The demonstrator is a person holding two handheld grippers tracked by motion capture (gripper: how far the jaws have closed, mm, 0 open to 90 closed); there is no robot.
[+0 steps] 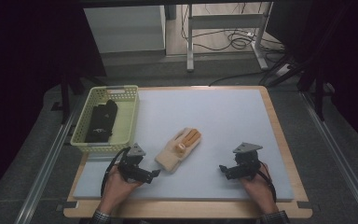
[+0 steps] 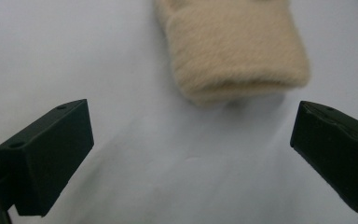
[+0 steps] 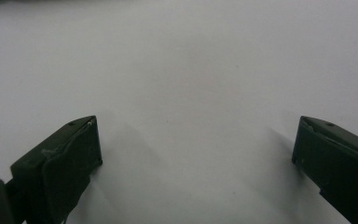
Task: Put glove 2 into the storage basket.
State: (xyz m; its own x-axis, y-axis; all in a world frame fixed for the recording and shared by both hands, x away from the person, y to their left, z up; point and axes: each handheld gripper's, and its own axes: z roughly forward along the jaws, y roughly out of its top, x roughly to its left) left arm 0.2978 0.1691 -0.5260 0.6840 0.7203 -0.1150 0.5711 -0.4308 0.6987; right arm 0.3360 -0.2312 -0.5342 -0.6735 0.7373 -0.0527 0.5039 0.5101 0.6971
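Pale blue mat covers my table; beige glove lies mid-mat, just past my left gripper at 1 o'clock, nothing between. Both jaws wide open, empty, right gripper included. Yellow basket at 10 holds something black I can't identify.

The glove is fuzzy beige knit cloth — the mat smooth and matt, the basket perforated plastic, the tabletop wood-edged.

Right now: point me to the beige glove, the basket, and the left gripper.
beige glove (image 1: 173,157), high view, on the cuff-side palm.
basket (image 1: 131,113), high view, on its right wall.
left gripper (image 1: 154,173), high view, midway between its open fingers, just short of the glove's cuff.
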